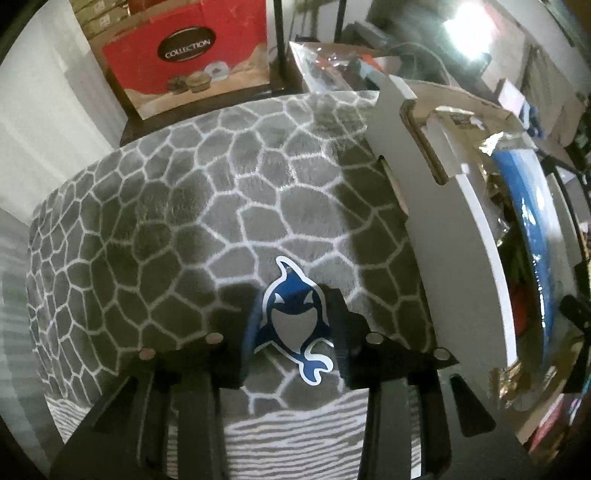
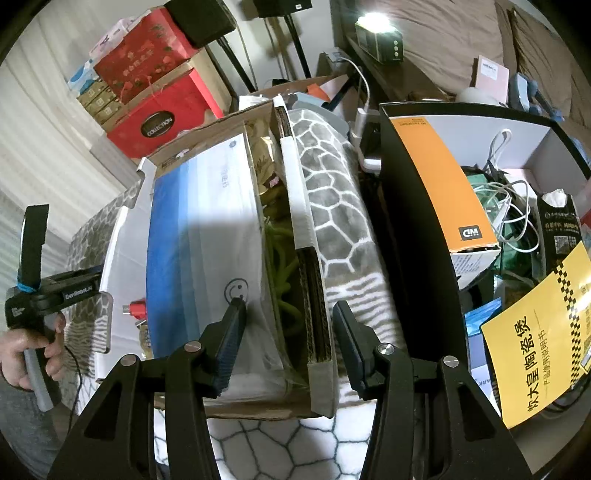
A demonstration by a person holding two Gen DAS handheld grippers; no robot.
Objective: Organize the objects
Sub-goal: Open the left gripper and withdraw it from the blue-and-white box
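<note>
A blue-and-white orca-shaped sticker [image 1: 293, 317] lies on the grey pebble-pattern blanket [image 1: 184, 206], between the fingers of my left gripper [image 1: 293, 325]; the jaws stand open around it, apart from its edges. To its right stands a white cardboard box [image 1: 443, 206] holding a blue-and-white plastic pack [image 1: 532, 229]. My right gripper [image 2: 290, 332] is open above that box's near right wall [image 2: 317, 332], over the blue-and-white pack [image 2: 199, 236] and green items [image 2: 282, 266]. The left gripper's handle [image 2: 33, 291] shows at the left, held by a hand.
A red "Collection" box [image 1: 192, 51] stands behind the blanket on a dark shelf. A black bin [image 2: 413, 229] at the right holds an orange box [image 2: 447, 184], white cables [image 2: 506, 206] and a yellow booklet [image 2: 535, 343]. A lit lamp [image 2: 376, 33] stands behind.
</note>
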